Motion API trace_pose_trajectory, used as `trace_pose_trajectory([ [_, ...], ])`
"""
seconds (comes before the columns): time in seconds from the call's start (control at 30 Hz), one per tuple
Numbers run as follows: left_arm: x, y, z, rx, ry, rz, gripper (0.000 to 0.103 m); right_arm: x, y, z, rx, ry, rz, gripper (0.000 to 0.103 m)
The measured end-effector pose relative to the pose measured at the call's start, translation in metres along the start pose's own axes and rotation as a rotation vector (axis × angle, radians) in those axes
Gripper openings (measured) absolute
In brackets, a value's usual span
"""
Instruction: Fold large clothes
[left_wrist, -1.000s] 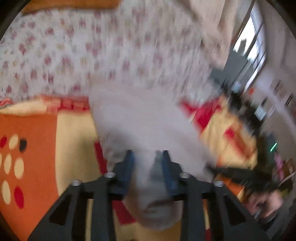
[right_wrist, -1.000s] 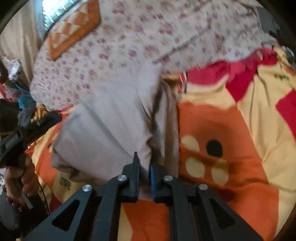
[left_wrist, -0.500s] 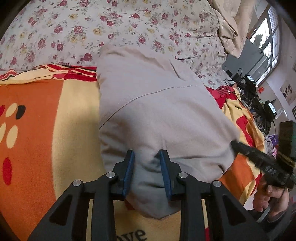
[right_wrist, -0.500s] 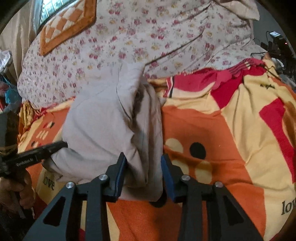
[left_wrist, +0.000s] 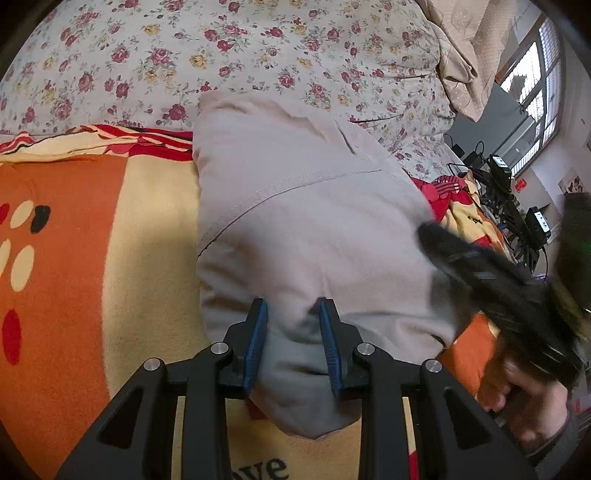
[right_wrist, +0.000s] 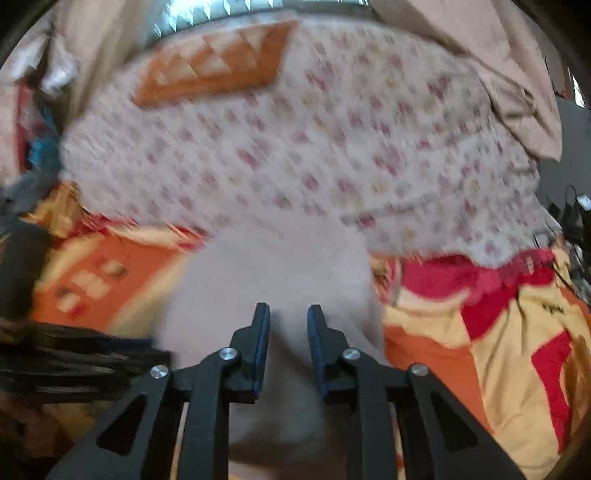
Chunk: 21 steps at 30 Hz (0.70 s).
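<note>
A bed carries a floral sheet (left_wrist: 258, 55) and an orange, yellow and red blanket (left_wrist: 92, 258). Beige curtains (left_wrist: 469, 66) hang beside a bright, daylit window (left_wrist: 535, 88).

My left gripper (left_wrist: 291, 332) pinches the near edge of a folded beige garment (left_wrist: 306, 229) on the bed.

I see the blue pads (left_wrist: 256, 341) pressed into a bunched fold of the cloth; the garment lies flat across an orange, yellow and red blanket (left_wrist: 92, 258), its far edge reaching a floral sheet (left_wrist: 221, 51); at right the other gripper (left_wrist: 491, 280), blurred, hangs over the garment's right edge, a hand (left_wrist: 524, 398) gripping its handle; beyond it I make out a window (left_wrist: 532, 99) and dark equipment (left_wrist: 517, 206).
</note>
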<state>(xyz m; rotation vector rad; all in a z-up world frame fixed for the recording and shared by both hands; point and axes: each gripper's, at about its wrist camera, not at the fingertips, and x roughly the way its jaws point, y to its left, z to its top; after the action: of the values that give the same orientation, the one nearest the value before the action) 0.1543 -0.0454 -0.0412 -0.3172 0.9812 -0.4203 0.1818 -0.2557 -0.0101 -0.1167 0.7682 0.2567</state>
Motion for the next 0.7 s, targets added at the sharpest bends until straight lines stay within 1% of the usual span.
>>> trace_pose_trajectory([
  [0.03, 0.000, -0.001, 0.000, 0.005, -0.003, -0.001, 0.016, 0.014, -0.014, -0.006, 0.053, 0.068, 0.012, 0.017],
  [0.07, 0.000, -0.004, 0.000, 0.014, -0.005, -0.002, 0.016, 0.021, -0.024, -0.012, 0.097, 0.109, 0.028, 0.015],
  [0.1, -0.001, -0.006, 0.000, 0.026, -0.008, 0.002, 0.016, 0.024, -0.031, -0.015, 0.129, 0.129, 0.040, 0.014],
  [0.2, -0.001, -0.011, 0.000, 0.049, -0.014, 0.024, 0.016, 0.024, -0.038, -0.020, 0.159, 0.137, 0.056, 0.014],
  [0.3, -0.001, -0.008, -0.001, 0.037, -0.015, 0.018, 0.017, 0.023, -0.033, -0.022, 0.141, 0.137, 0.042, 0.014],
  [0.7, -0.002, -0.007, 0.001, 0.030, -0.021, 0.019, 0.021, 0.021, -0.032, -0.023, 0.155, 0.136, 0.042, 0.016],
])
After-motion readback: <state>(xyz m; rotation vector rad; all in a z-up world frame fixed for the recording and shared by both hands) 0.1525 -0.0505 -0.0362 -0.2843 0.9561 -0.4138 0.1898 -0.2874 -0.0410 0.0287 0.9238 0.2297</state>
